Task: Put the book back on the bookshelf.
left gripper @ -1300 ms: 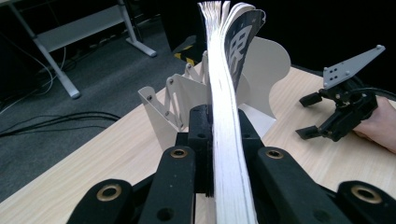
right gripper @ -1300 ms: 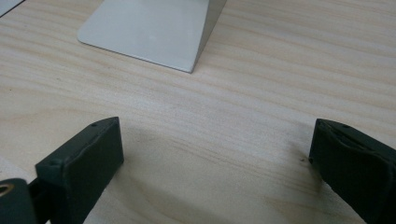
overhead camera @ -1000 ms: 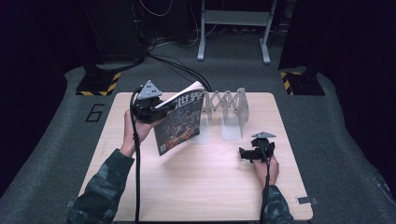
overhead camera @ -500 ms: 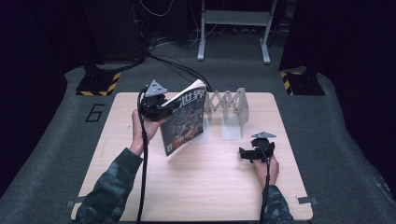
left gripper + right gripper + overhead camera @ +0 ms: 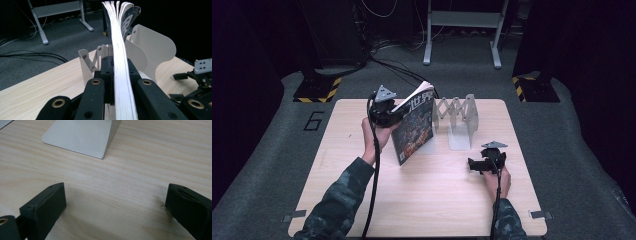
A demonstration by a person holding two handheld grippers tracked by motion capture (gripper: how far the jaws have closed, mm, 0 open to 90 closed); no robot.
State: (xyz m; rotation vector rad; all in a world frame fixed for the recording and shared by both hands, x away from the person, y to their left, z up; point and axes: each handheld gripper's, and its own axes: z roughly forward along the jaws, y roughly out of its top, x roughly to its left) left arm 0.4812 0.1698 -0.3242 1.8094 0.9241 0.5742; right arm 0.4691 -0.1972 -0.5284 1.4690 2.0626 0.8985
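Table [image 5: 362, 200]: left claw [image 5: 117, 75] clamps magazine [image 5: 414, 132] page edges; right claw [image 5: 112, 202] wide open, empty.

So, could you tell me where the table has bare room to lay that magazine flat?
The widest free patch is the near half of the table, between the two forearms. The left strip beyond the left gripper is bare too. It is crowded at the far middle, where the magazine stands beside the folding rack; the right gripper rests open nearby.
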